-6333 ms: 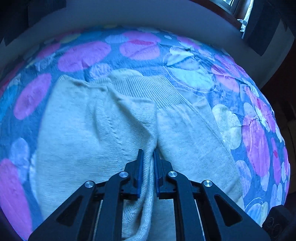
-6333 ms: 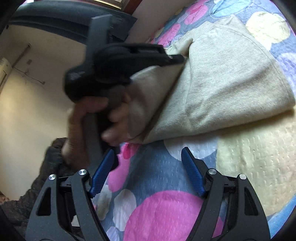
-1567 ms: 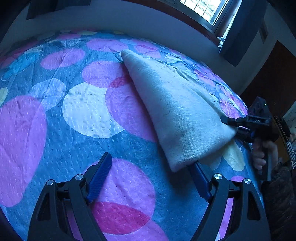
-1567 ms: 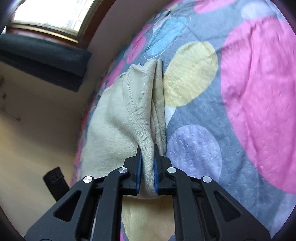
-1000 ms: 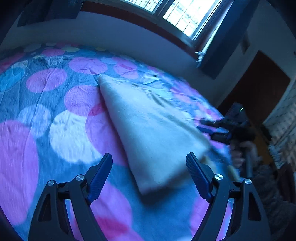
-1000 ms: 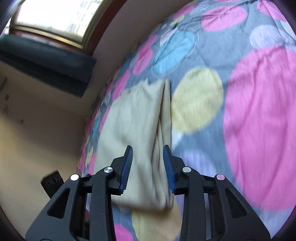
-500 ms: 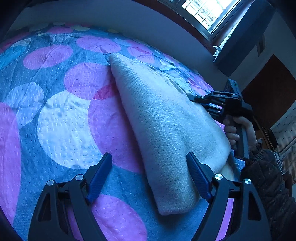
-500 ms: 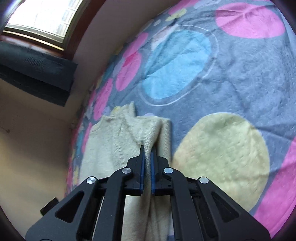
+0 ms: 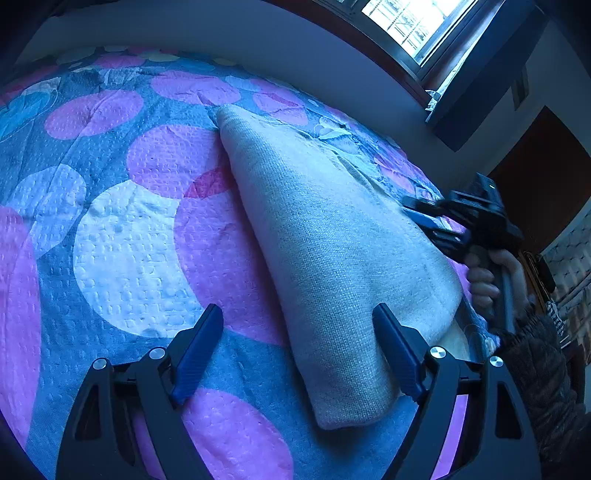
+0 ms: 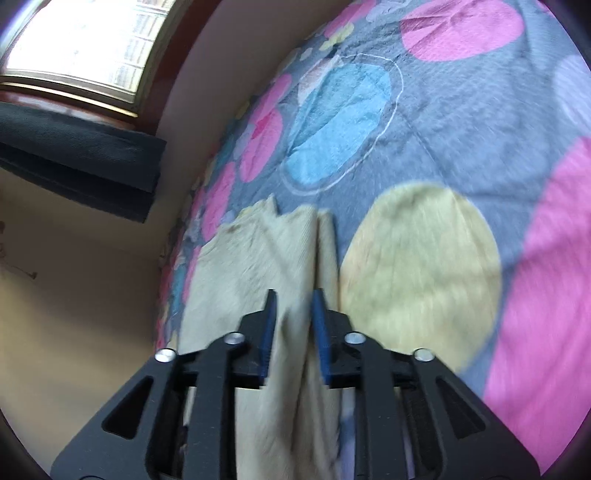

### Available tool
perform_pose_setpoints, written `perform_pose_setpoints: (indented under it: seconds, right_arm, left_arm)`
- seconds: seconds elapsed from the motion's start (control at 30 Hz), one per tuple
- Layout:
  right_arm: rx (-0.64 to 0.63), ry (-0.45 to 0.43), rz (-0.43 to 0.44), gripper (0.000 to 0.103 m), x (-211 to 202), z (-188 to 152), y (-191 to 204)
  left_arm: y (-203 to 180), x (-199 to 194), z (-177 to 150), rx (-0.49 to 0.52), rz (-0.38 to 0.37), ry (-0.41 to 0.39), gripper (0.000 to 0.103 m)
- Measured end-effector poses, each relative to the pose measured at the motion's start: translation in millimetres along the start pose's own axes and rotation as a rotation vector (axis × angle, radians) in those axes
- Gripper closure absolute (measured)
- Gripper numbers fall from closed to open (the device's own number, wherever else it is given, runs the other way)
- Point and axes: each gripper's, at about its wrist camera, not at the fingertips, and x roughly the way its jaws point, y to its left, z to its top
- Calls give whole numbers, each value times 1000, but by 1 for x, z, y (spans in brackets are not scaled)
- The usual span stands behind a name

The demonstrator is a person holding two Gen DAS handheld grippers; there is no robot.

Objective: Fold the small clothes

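A folded cream knit garment (image 9: 332, 236) lies on the spotted bedspread (image 9: 122, 243); it also shows in the right wrist view (image 10: 258, 266). My left gripper (image 9: 295, 347) is open and empty, just above the garment's near end. My right gripper (image 10: 293, 321) has its jaws slightly apart, with a fold of the garment between them; the view is blurred. In the left wrist view the right gripper (image 9: 428, 221) is at the garment's far right edge.
A wall (image 9: 258, 55) and window (image 9: 406, 22) run behind the bed. A dark door (image 9: 535, 170) stands at right. The person's hand and dark sleeve (image 9: 532, 354) are at the right edge of the bed.
My right gripper was shut on the garment's fold half a second ago and its jaws have now parted slightly. My left gripper stays open and has moved a little closer to the garment.
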Motion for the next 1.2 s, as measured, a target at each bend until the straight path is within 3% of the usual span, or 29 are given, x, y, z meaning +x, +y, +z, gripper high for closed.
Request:
perform_pose_setpoints:
  seconds: [0.23, 0.47, 0.6, 0.7, 0.83, 0.93, 1.2]
  right_arm:
    - [-63, 31, 4, 65, -29, -54, 16]
    - [-113, 35, -70, 64, -34, -93, 15]
    - [-82, 20, -50, 66, -34, -97, 5]
    - [-90, 20, -49, 68, -33, -97, 2]
    - [-135, 20, -97, 86, -29, -105, 1]
    - [-117, 13, -72, 91, -28, -106, -5]
    - [-107, 3, -38, 92, -30, -106, -15]
  left_arm:
    - [0, 1, -2, 1, 2, -2, 21]
    - [0, 1, -2, 0, 1, -3, 21]
    - [0, 1, -3, 0, 0, -3, 21]
    - [0, 1, -3, 0, 0, -3, 21]
    - [0, 1, -3, -1, 1, -4, 21]
    - [0, 1, -3, -1, 1, -4, 21]
    - [0, 2, -3, -5, -3, -5, 21]
